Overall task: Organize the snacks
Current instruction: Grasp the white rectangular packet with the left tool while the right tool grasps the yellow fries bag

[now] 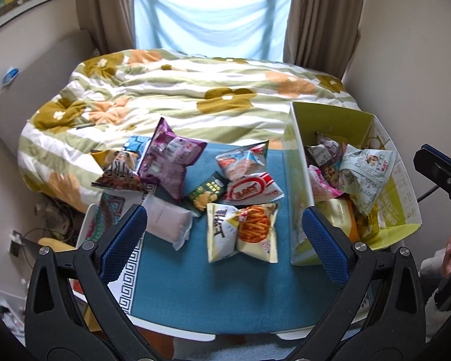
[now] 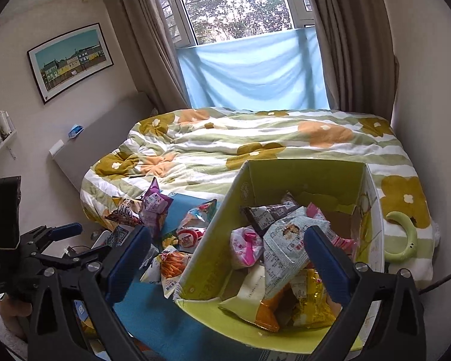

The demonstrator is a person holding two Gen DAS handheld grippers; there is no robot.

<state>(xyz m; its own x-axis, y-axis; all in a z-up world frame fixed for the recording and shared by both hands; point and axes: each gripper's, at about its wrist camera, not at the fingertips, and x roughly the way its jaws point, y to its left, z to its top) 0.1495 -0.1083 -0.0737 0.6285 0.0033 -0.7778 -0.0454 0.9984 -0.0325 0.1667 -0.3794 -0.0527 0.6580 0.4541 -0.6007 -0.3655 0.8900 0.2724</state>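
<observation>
Several snack packets lie on a blue-topped table (image 1: 195,294): a yellow packet with orange sticks (image 1: 243,231), a red and white packet (image 1: 252,191), a green packet (image 1: 206,195), a purple packet (image 1: 170,162), a pale pink packet (image 1: 168,221). A green cardboard box (image 1: 297,180) at the right holds several packets, a grey-blue one (image 2: 288,246) on top. My left gripper (image 1: 225,237) is open and empty above the table's packets. My right gripper (image 2: 225,258) is open and empty above the box (image 2: 210,258).
A bed with a flowered quilt (image 1: 195,99) lies behind the table. A green curved object (image 2: 406,240) lies on the quilt right of the box. Walls stand close on both sides. Cables and clutter (image 1: 54,219) lie on the floor at the left.
</observation>
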